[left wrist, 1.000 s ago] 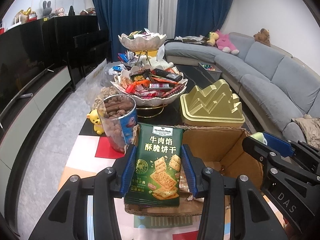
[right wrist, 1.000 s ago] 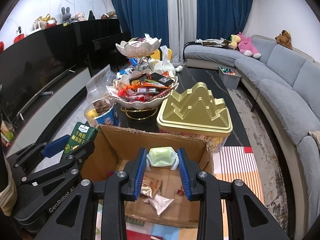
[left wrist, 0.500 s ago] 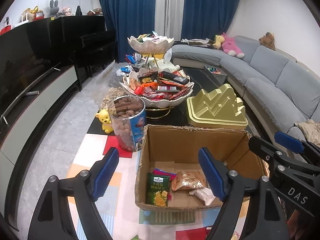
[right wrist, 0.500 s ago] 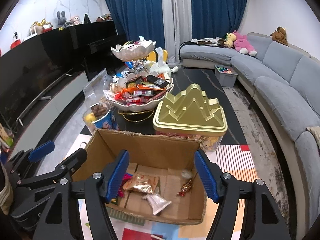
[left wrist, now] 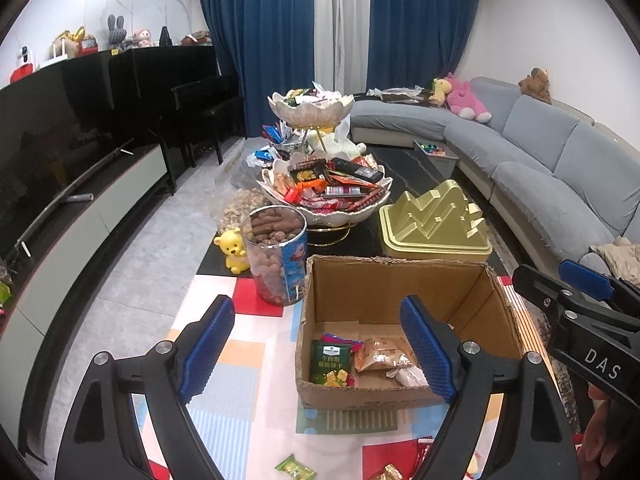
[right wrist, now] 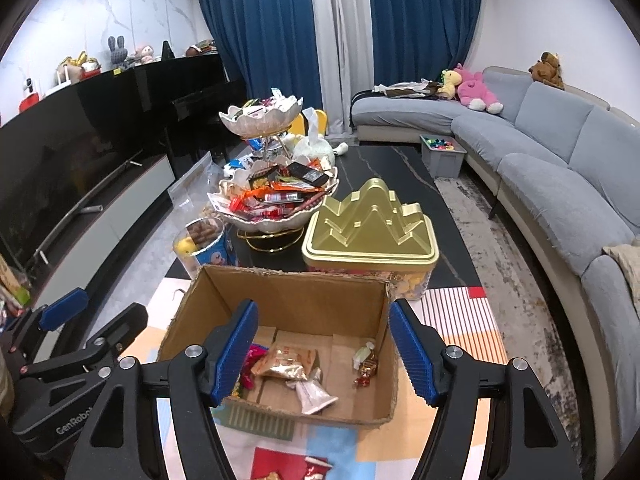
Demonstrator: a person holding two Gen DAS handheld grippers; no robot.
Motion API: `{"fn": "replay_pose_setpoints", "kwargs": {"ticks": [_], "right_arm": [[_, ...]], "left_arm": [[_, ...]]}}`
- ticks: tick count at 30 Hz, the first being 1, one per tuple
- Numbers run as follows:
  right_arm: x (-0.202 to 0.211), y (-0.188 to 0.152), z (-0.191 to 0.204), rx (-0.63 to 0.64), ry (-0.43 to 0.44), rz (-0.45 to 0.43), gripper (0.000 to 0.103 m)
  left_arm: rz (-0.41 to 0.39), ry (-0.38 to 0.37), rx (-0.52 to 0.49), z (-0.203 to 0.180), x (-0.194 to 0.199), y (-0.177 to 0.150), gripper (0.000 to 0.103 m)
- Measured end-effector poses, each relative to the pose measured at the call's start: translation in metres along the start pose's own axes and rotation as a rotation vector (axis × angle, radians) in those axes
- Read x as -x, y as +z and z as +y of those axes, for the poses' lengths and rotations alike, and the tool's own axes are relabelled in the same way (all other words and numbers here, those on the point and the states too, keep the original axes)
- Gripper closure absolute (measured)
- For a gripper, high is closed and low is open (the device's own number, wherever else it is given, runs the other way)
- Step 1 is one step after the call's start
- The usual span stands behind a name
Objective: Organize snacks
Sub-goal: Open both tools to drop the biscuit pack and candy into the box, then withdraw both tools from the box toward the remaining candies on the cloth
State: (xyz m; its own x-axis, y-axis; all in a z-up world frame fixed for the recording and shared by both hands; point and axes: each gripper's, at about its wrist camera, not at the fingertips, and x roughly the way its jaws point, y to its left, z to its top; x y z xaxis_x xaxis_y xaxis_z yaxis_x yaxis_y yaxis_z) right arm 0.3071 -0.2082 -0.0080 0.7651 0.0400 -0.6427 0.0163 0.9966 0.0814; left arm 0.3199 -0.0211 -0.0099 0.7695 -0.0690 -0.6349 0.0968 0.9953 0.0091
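The green biscuit packet [left wrist: 330, 367] now lies flat on the floor of the cardboard box [left wrist: 392, 280], at its left side beside a tan snack bag [left wrist: 380, 356], and the pale green sweet [right wrist: 362, 354] a second ago pinched in the right tool rests near the box's right wall. Both have been let go: the left tool [left wrist: 318, 344] is opening, its jaws wide with nothing between them, and the right tool [right wrist: 322, 346] stands wide and empty above the box. Two more snacks are thus sorted, and since wrapped pieces such as a green candy [left wrist: 295, 469] lie on the patterned table [left wrist: 240, 360] in front, more picking probably remains.
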Motion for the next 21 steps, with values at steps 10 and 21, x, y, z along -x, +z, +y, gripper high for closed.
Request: {"fn": "replay_pose_setpoints", "kwargs": {"ticks": [10,21], "right_arm": [[0.036,-0.001,-0.004,0.002,-0.006,-0.038,0.034],[0.063,-0.016,-0.004,0.009,-0.009,-0.051,0.034]], "left_arm": [[-0.031,-0.013,-0.009,-0.011,0.034,-0.005,0.018],[-0.058,-0.013,-0.021,-0.014,0.066,-0.017,0.018]]}}
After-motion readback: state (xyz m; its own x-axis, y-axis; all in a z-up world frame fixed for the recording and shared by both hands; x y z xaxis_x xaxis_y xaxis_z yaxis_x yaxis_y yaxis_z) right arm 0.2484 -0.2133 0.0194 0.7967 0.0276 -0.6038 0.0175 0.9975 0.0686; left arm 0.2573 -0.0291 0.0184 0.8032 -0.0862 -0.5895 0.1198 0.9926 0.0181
